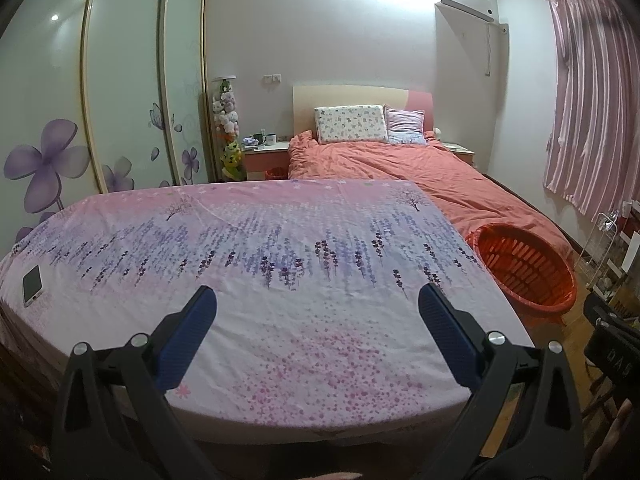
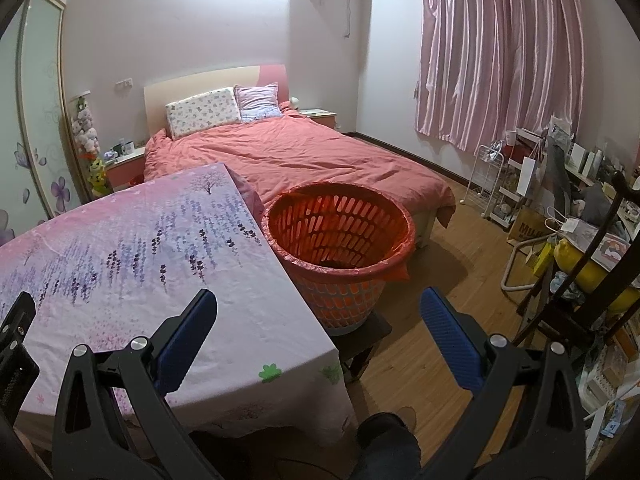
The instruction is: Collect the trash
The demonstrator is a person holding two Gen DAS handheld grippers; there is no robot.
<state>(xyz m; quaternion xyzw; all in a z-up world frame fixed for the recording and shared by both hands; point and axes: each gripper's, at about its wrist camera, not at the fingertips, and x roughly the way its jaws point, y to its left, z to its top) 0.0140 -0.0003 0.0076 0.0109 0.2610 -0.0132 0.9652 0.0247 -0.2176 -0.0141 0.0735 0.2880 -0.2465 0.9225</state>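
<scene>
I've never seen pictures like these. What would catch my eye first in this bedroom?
Probably the orange basket, lined with a red bag, standing at the right edge of the table under the lavender-print cloth. Next, the two pairs of open blue-padded tongs low in each view, left tongs and right tongs, both holding nothing. A phone lies on the cloth's left side.

Brown paper bag point(image 2: 527, 227) on floor by white rack: dark block letters, "MU" legible, remainder cut off by a chair frame. Black gripper body point(image 1: 614, 354) at right edge of left wrist view: faint raised letters, roughly "DAS", uncertain. No other legible text
</scene>
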